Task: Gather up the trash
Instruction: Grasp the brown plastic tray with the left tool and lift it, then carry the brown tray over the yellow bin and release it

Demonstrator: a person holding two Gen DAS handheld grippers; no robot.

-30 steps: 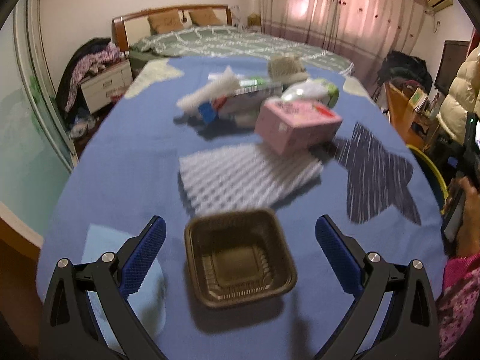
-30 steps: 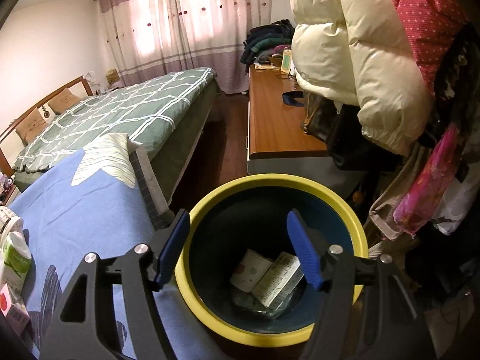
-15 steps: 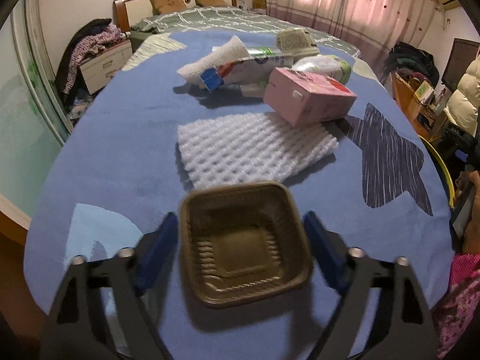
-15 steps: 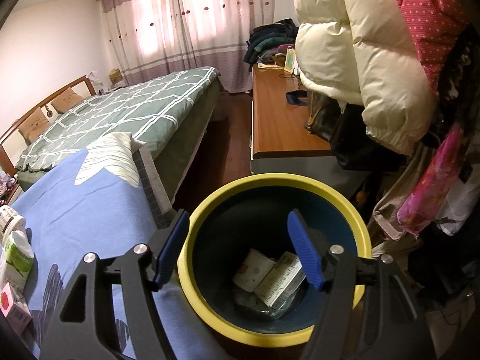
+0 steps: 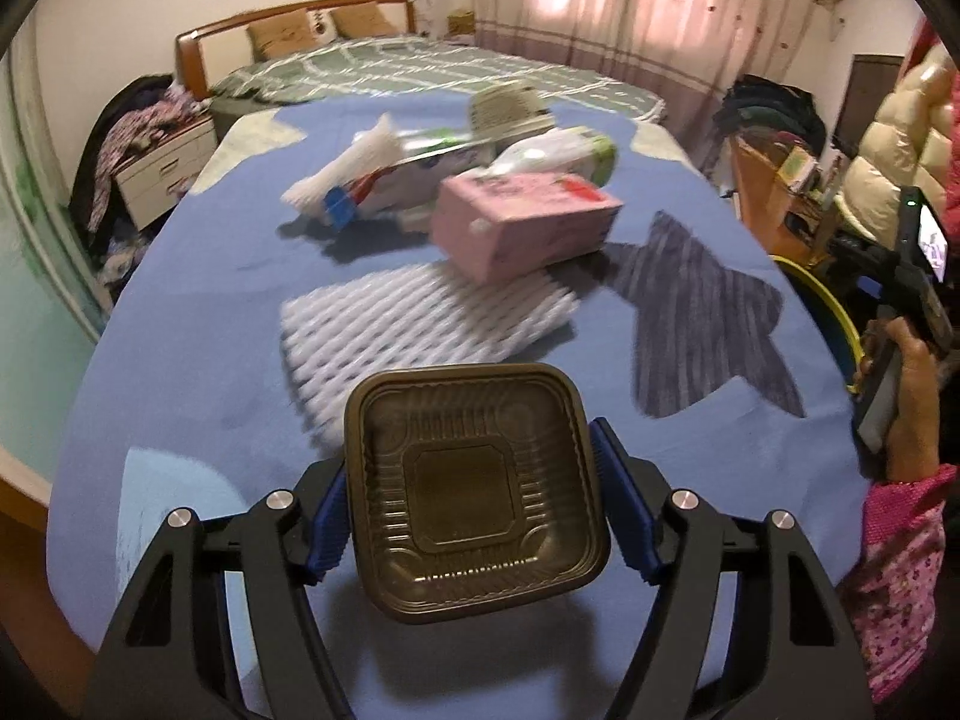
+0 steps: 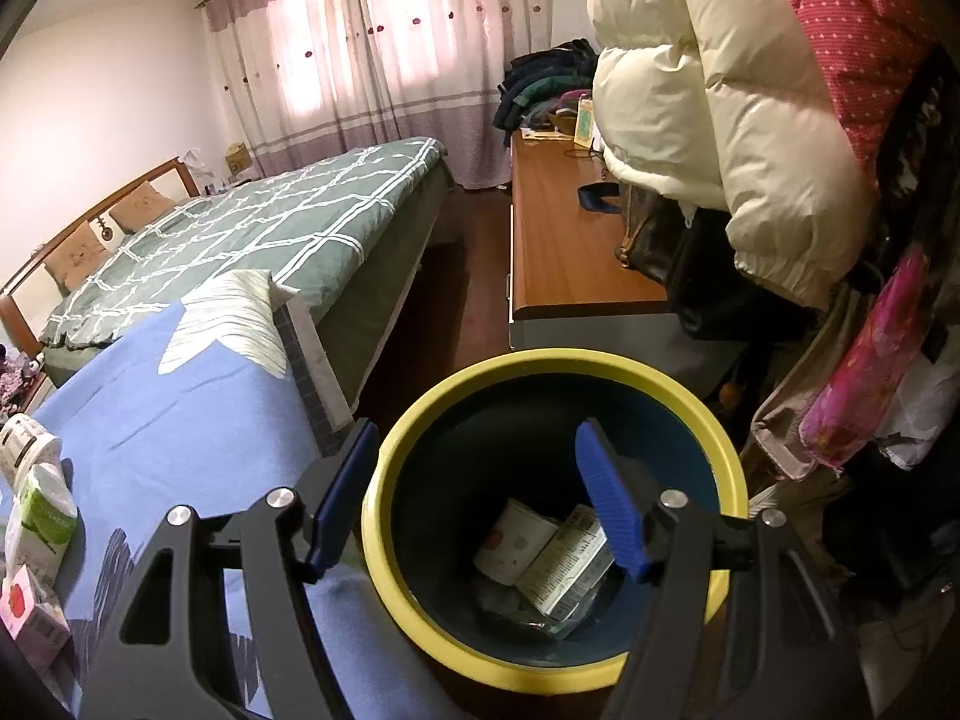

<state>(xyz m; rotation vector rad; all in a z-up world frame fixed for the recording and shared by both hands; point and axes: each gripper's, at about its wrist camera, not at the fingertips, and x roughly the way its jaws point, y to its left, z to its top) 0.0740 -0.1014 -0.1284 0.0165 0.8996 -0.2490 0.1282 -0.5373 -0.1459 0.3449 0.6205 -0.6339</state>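
My left gripper is shut on a brown plastic tray and holds it just above the blue tablecloth. Beyond it lie a white foam net, a pink box, a toothpaste tube and a white-green packet. My right gripper is open and empty, hovering over the yellow-rimmed blue bin, which holds a cup and a printed carton. The bin's rim also shows at the table's right edge in the left wrist view.
A bed stands behind the table. A wooden desk and hanging coats crowd the bin's far side. A nightstand stands at the left. The person's hand holding the right gripper is at the table's right edge.
My left gripper moved forward around the brown tray, closed on its sides and lifted it off the cloth. The right gripper stayed over the bin.
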